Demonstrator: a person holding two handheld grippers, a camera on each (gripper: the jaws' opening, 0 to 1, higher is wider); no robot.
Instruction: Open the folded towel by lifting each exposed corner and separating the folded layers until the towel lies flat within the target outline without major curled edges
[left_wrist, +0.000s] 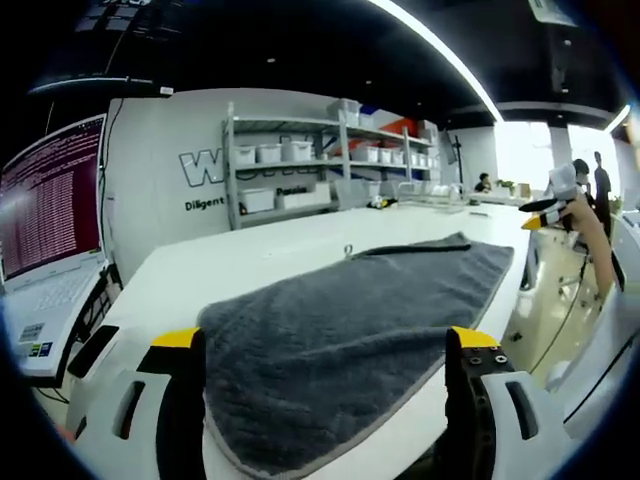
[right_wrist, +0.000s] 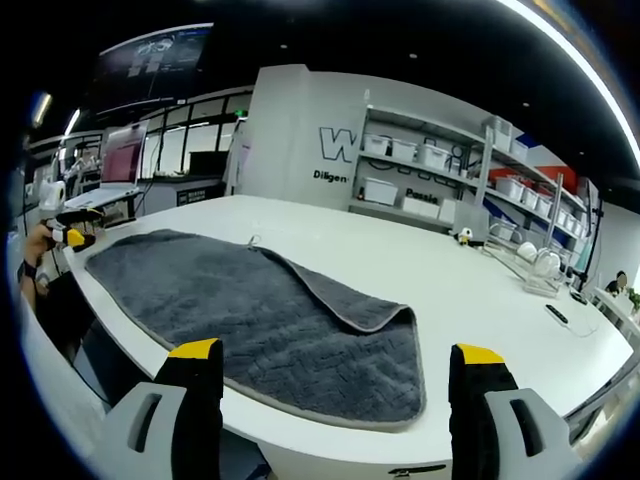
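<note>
One gray towel (left_wrist: 345, 340) lies on one big white table (left_wrist: 260, 260). There are two grippers. The left gripper (left_wrist: 325, 355) has its two jaws wide apart and holds nothing. The right gripper (right_wrist: 335, 370) also has its jaws wide apart and holds nothing. Both hang in the air just off the table's edge, not touching the towel.

In the right gripper view, one long side of the towel (right_wrist: 260, 320) is folded over the rest, so part of the towel is two layers thick. The layer under the fold is hidden. A small loop sticks out at the far edge. In the left gripper view, the near end of the towel is cut off between the jaws.

A laptop (left_wrist: 50, 240) sits past the left end of the table. Its screen words are too small to read. Shelves (left_wrist: 300, 165) with white boxes stand by the wall. Far-off people are too small to make out.

The towel reaches the near table edge. The far half of the table is bare, with lots of room.
</note>
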